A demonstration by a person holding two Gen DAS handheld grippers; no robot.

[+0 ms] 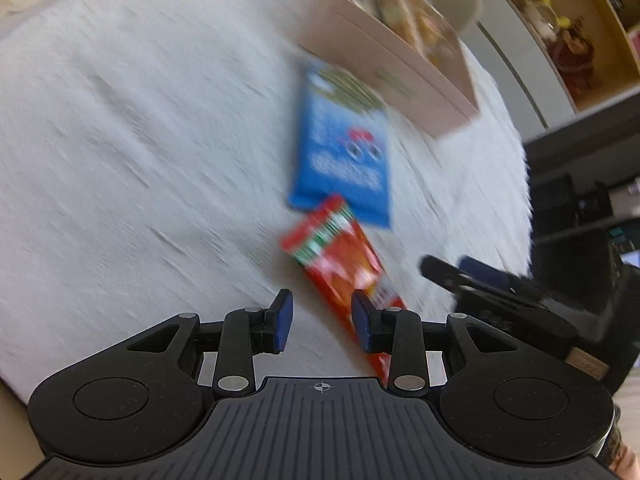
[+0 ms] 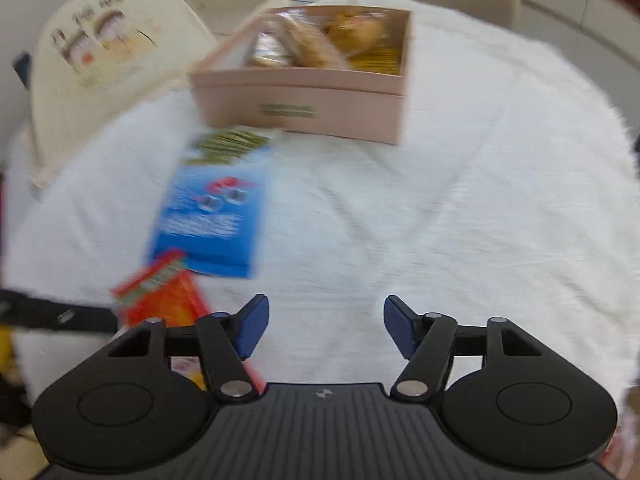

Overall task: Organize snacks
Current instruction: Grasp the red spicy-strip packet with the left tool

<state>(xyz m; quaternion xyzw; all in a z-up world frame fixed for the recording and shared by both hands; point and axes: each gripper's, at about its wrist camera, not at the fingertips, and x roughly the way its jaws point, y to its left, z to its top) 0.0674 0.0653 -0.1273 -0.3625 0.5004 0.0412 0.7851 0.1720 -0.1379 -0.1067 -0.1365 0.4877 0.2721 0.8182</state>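
Two packets lie on the white worktop [image 2: 460, 200] before the pink box [image 2: 304, 108]: the blue [image 1: 340, 148], then the red [image 1: 340, 268], long axis running under my left hand-held gripper [image 1: 322, 326], half open, empty, nearer. My right hand-held gripper [image 2: 326, 328], wider, empty, is off to the side.

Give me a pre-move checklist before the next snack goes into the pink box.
1. Left gripper empty, jaws apart: ok.
2. Right gripper empty, jaws apart: ok.
3. Red packet free on the white cloth; one end lies over the blue packet's edge: ok.
4. Pink box open on top: ok.
5. Room left inside the box, already holding snacks: cannot tell.
6. Left gripper lined up on red packet: not ok, packet sits off to its right.
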